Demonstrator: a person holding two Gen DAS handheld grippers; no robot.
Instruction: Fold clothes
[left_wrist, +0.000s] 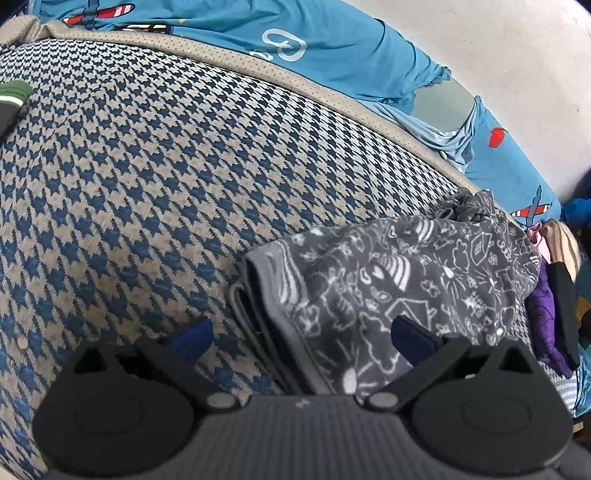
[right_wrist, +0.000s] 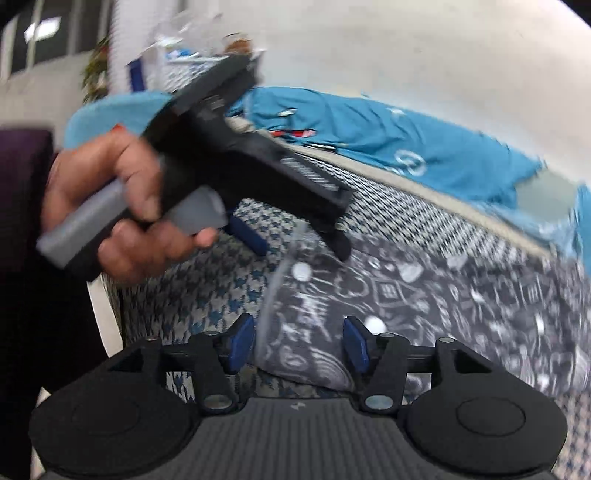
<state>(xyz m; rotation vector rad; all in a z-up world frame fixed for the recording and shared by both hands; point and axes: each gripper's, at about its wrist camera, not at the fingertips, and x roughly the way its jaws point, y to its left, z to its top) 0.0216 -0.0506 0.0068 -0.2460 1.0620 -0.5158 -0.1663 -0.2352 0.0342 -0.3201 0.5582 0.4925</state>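
Note:
A grey garment (left_wrist: 388, 288) printed with white doodles lies folded on a blue-and-beige houndstooth blanket (left_wrist: 147, 166). My left gripper (left_wrist: 301, 338) is open wide, low over the garment's folded left edge, one blue pad on each side of it. In the right wrist view the same garment (right_wrist: 424, 295) spreads to the right. My right gripper (right_wrist: 299, 345) is open too, and the cloth's near corner lies between its blue pads. A hand (right_wrist: 122, 206) holds the left gripper (right_wrist: 293, 238) just above the garment's far edge.
A bright blue sheet (left_wrist: 332, 48) with aeroplane prints is bunched along the blanket's far side against a pale wall. A green striped item (left_wrist: 13, 98) lies at the blanket's left edge. A purple sleeve (left_wrist: 543, 321) shows at the right. The right wrist view is motion-blurred.

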